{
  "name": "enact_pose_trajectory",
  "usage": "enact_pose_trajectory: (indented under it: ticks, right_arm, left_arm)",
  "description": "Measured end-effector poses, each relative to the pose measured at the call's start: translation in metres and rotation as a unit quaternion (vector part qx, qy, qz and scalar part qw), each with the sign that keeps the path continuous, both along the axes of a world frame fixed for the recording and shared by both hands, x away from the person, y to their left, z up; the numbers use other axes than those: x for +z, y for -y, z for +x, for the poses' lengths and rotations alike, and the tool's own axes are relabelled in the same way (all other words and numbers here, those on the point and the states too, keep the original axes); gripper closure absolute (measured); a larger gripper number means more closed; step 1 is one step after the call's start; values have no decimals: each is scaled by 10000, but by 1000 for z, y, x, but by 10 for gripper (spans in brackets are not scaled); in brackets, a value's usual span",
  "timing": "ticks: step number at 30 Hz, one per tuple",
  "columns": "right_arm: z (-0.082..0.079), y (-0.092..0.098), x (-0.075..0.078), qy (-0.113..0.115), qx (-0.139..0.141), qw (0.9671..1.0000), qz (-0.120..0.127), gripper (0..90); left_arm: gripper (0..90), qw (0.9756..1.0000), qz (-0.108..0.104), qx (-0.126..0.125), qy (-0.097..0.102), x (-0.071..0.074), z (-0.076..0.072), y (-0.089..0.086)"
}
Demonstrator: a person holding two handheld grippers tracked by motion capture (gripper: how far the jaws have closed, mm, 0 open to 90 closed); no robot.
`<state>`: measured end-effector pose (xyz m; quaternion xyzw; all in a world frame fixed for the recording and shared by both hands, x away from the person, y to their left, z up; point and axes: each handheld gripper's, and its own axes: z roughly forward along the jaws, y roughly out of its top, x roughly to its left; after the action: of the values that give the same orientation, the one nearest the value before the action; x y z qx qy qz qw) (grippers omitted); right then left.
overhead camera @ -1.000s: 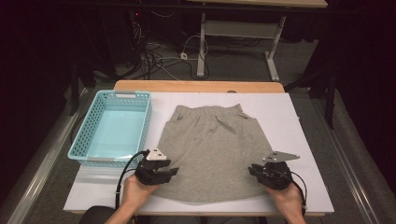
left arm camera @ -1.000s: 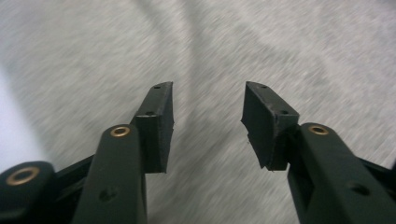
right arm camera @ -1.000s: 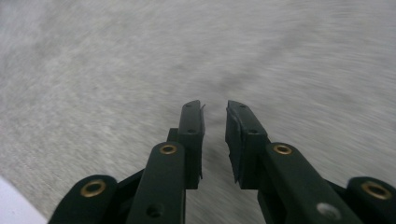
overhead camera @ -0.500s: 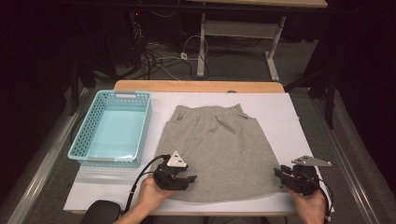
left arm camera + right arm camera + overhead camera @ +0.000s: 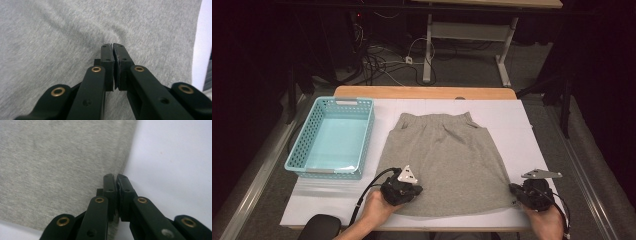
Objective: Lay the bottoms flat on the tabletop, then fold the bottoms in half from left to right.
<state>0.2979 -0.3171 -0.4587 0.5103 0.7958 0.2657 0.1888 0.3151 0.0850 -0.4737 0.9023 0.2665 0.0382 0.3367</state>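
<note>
Grey cloth garment (image 5: 444, 162), likely a skirt with an elastic waistband at its far edge, lies spread flat in the middle of a white table (image 5: 517, 125). Its hem faces the person at the near edge. The fabric is a soft heathered grey, smooth apart from a few shallow ripples, and it widens from waistband to hem.

A person's hands come in from the near side, each holding a black two-jaw gripper. The left gripper (image 5: 408, 189) rests on the garment near its near-left corner. Its jaws have just been closing and now stand pressed together; in the left gripper view (image 5: 113, 48) a small pucker of fabric gathers at the tips, so they seem to be pinching the cloth. The right gripper (image 5: 518, 192) sits at the near-right corner. Its jaws have also just been closing, and in the right gripper view (image 5: 117, 180) they meet right on the side edge of the cloth.

Holding both hem corners suggests a fold away from the person is being set up.

A turquoise plastic basket (image 5: 302, 155) sits empty on the left.
</note>
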Motion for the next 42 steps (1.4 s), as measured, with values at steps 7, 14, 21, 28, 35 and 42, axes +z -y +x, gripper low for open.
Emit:
enact_pose_trajectory:
  ticks: [7,14,21,28,35,42]
  right_arm:
    - [-5,10,-2,-75,-117,9997,213,837]
    - [-1,7,3,230,-137,9975,655,658]
    - [3,-11,7,619,178,9957,664,587]
    - [8,-22,5,667,322,9940,804,549]
    - [7,-24,3,721,327,9936,802,532]
    - [7,-26,2,685,430,9930,856,530]
  left_arm:
    - [852,10000,-32,-57,18,2,-2,-2]
    - [601,9983,-233,415,341,9,-2,-18]
    - [495,9953,-445,805,317,10,-1,-35]
    - [468,9940,-541,913,274,10,-1,-46]
    - [442,9947,-561,835,220,9,-1,-47]
    - [430,9935,-662,910,177,10,0,-48]
